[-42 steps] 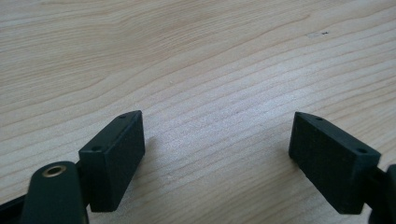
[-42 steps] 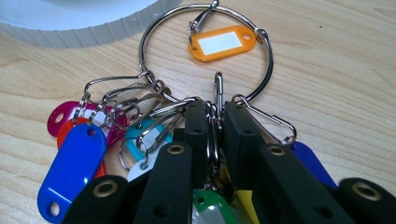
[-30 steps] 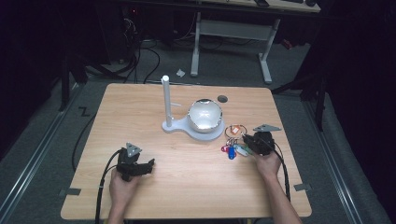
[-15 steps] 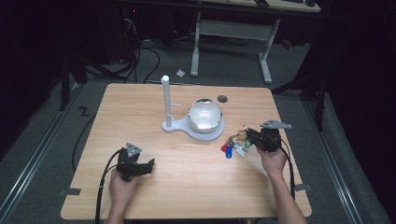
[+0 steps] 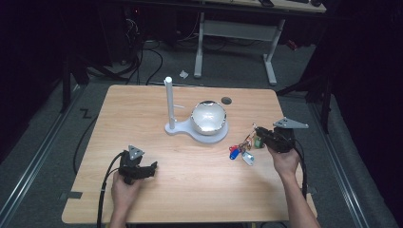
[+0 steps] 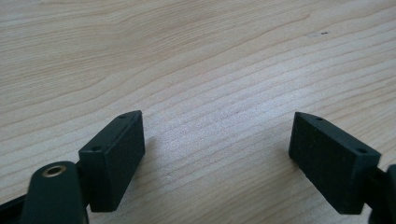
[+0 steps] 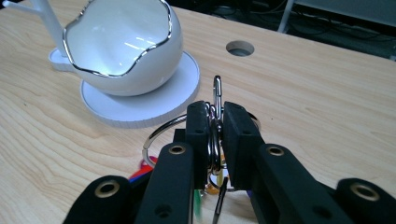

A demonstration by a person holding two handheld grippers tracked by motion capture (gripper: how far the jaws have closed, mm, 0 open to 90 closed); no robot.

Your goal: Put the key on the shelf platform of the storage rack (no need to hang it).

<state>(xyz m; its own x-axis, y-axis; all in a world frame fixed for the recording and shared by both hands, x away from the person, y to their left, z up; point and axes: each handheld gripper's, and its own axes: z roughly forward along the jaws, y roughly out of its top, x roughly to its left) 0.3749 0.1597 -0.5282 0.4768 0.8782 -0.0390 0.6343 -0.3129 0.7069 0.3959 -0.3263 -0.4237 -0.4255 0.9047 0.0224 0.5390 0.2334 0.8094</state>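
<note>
The left gripper (image 5: 151, 167) is resting low on the worktop (image 5: 142, 109) near the person's side, its 2 fingers (image 6: 114, 156) standing wide apart with nothing but bare wood grain between them, holding and touching nothing. Moving rightward, a white stand with an upright post (image 5: 168, 102) and a glossy white bowl (image 5: 208, 118) with a wavy silver rim is sitting at the middle of the worktop. Further right, the right gripper (image 5: 256, 134) is lifting a bunch of keys (image 5: 242, 152): its fingers (image 7: 200, 128) are pinched tight on the metal rings (image 7: 217, 98), with only the thin ring stack between the pads, while the blue and white tags are hanging down just above or barely on the wood, right of the bowl; I cannot tell which. The step in hand looks like carrying the bunch toward the stand, likely to hang it on the post or drop it in the bowl. To do it well, the grip should be staying firm on the rings so they are not slipping sideways, and the bunch should be rising enough that the dangling tags are clearing the bowl's rim.
</note>
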